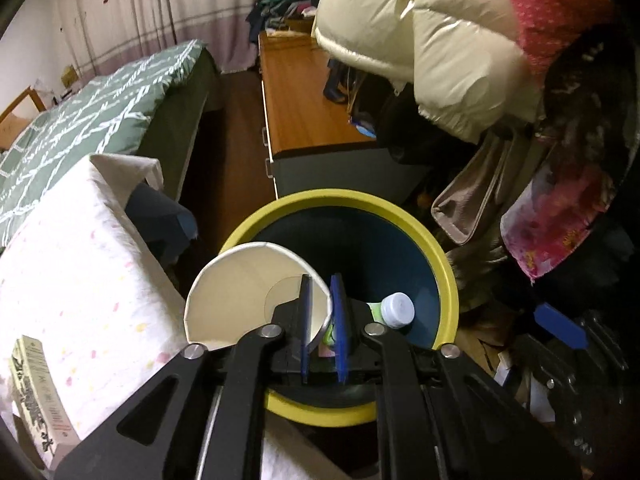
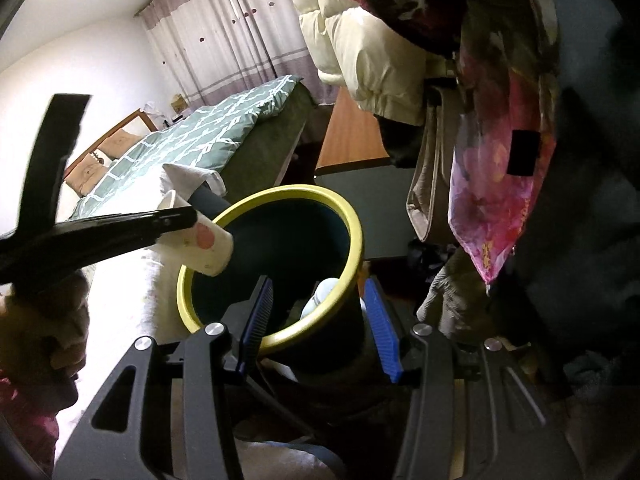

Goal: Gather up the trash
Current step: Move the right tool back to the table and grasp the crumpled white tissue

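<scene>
Cup (image 1: 240,292), paper, white, sits over the bin (image 1: 444,268) mouth, its wall between the left tongs (image 1: 322,312), whose blades stand slightly apart, so a firm pinch cannot be confirmed. Judged light, thin and crushable; the rim is the sensible hold. Right tongs (image 2: 320,328) straddle the bin's yellow rim, clamped on it. A capped bottle (image 1: 396,308) already lies inside. Beyond: cloth-covered worktop (image 1: 80,264), wooden cabinet (image 1: 304,112), green quilted bed (image 1: 88,112), curtains (image 1: 132,12).

Dim room, blown-out white wall, fisheye bending, dark vignetted corners
</scene>
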### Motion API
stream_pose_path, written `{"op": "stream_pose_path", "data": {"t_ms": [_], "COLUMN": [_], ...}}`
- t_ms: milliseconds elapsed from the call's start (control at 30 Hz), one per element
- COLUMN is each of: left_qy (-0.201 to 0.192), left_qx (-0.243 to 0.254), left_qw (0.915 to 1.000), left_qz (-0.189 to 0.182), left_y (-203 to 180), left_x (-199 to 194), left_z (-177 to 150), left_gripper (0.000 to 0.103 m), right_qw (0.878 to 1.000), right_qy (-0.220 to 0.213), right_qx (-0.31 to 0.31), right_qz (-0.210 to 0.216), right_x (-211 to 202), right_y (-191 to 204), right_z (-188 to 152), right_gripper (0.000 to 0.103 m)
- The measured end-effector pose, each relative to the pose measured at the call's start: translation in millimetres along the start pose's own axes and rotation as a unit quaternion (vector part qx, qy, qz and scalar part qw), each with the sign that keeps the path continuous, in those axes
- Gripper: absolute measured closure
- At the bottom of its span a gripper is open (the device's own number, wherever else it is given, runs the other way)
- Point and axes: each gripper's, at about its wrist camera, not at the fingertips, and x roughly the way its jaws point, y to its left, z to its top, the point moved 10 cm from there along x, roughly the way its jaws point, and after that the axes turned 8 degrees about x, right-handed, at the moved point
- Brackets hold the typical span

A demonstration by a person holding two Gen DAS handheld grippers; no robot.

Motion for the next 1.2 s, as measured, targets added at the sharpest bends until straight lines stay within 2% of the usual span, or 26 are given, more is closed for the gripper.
{"op": "stream_pose_path", "data": {"t_ms": [33,67,267,467,667,767,933,1067,1200], "left_qy": [-0.004,-0.014,-0.023,-0.056,-0.102,-0.125,-0.148,-0.154,-0.159], "left_qx": [-0.002,0.000,-0.009,-0.068,-0.126,-0.152,-0.204,-0.237,-0.272], "left_qw": [1.0000,0.9998,0.9996,0.9960,0.9848,0.9754,0.9527,0.9328,0.9161], "left_qz": [0.006,0.014,0.015,0.017,0.063,0.099,0.170,0.223,0.248], "left_y": [2,3,9,37,81,105,150,182,205], "left_x": [0,-2,-20,-83,-166,-209,-280,-326,-355], "left_z": [0,2,-2,-30,-80,-109,-173,-222,-264], "left_gripper": [0.044,0.041,0.041,0.034,0.025,0.022,0.020,0.019,0.018], "right_qw": [1.000,1.000,1.000,1.000,0.998,0.997,0.993,0.985,0.973], "right_qy": [0.001,0.002,0.007,0.016,0.028,0.034,0.045,0.056,0.067], "right_qx": [0.000,0.001,-0.002,-0.014,-0.039,-0.054,-0.084,-0.120,-0.156], "right_qz": [0.000,0.000,0.003,0.010,0.028,0.040,0.073,0.109,0.154], "right_x": [0,1,2,6,10,10,9,9,5], "right_y": [-1,-1,4,16,45,65,112,166,227], "right_z": [0,-1,-3,-9,-19,-25,-38,-51,-65], "right_gripper": [0.057,0.057,0.057,0.057,0.056,0.055,0.055,0.055,0.055]}}
